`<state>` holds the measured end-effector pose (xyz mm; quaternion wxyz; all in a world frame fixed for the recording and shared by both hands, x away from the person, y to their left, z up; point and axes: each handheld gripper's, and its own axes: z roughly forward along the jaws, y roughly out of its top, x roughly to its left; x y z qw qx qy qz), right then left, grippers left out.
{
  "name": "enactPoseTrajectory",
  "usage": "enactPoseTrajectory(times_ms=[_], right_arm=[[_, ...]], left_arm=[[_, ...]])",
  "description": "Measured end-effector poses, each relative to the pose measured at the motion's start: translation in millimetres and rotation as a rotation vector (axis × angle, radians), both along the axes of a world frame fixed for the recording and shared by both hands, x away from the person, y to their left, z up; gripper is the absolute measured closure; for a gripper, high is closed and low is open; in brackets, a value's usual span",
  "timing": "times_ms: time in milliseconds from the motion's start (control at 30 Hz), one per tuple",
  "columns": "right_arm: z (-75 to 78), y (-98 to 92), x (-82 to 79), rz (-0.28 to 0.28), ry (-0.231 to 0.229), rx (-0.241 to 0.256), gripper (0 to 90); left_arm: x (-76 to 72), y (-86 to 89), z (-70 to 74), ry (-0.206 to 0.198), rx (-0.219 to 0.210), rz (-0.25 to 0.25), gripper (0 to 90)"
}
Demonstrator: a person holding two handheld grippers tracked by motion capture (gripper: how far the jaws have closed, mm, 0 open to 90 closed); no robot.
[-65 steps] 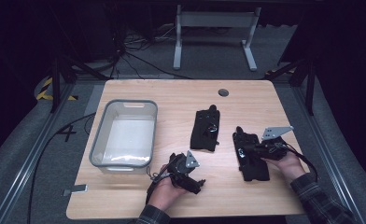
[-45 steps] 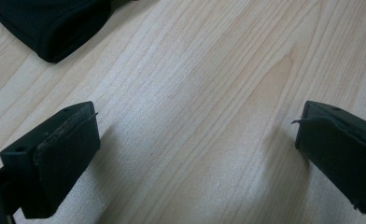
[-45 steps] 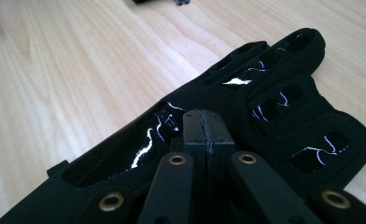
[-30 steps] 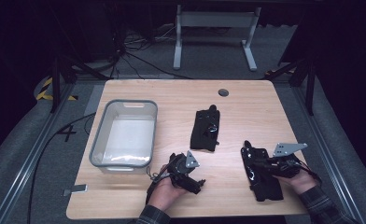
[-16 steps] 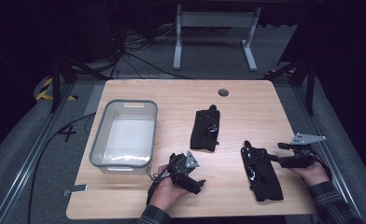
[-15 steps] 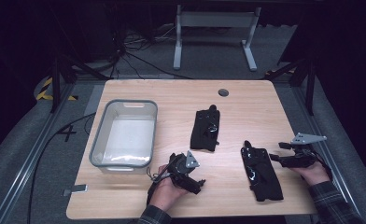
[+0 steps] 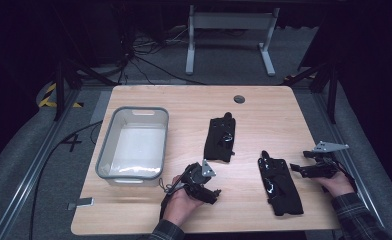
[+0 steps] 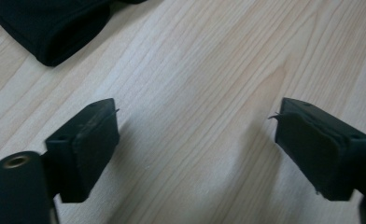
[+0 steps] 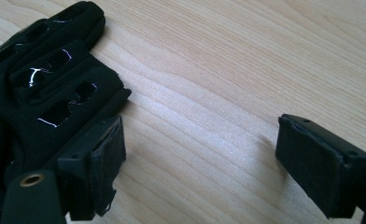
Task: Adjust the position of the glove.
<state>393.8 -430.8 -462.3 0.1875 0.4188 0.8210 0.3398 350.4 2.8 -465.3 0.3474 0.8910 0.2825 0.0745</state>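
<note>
One clear bin [image 7: 134, 145] sits left of centre in the high view, nothing in it. My right gripper [image 7: 306, 169] rests near the desk [image 7: 184, 100] edge at lower right, jaws apart, just beside the near glove [image 7: 280, 186]. My left gripper [image 7: 208, 192], jaws apart, hovers over bare wood at bottom centre. Its own view catches a far glove's [image 8: 50, 28] cuff at upper left.
</note>
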Motion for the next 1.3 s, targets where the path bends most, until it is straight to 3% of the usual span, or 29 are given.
enactPoseTrajectory(times_ms=[100,200,433,600,800,1033,1300], right_arm=[[0.0,0.0,0.0,0.001,0.0,0.0,16.3],[0.0,0.1,0.0,0.002,0.002,0.0,16.2],[0.0,0.1,0.0,0.001,0.003,0.001,16.2],[0.0,0.1,0.0,0.002,0.002,0.0,16.1],[0.0,0.2,0.1,0.002,0.002,0.0,16.1],[-0.1,0.2,0.3,0.002,0.002,0.0,16.0],[-0.1,0.1,0.3,0.003,0.002,0.0,15.8]], left_arm=[[1.5,-2.2,3.3,-0.003,0.002,0.006,22.1],[4.2,-4.2,11.2,-0.004,-0.028,0.013,29.5],[19.9,-10.5,17.9,0.019,-0.029,0.032,62.8],[30.8,-14.4,23.6,0.011,-0.039,0.049,87.9],[45.6,-22.6,30.1,-0.008,-0.048,0.058,89.6],[64.4,-34.1,29.6,0.005,-0.08,0.057,89.6],[83.2,-52.6,24.4,0.01,-0.072,0.034,89.6]])
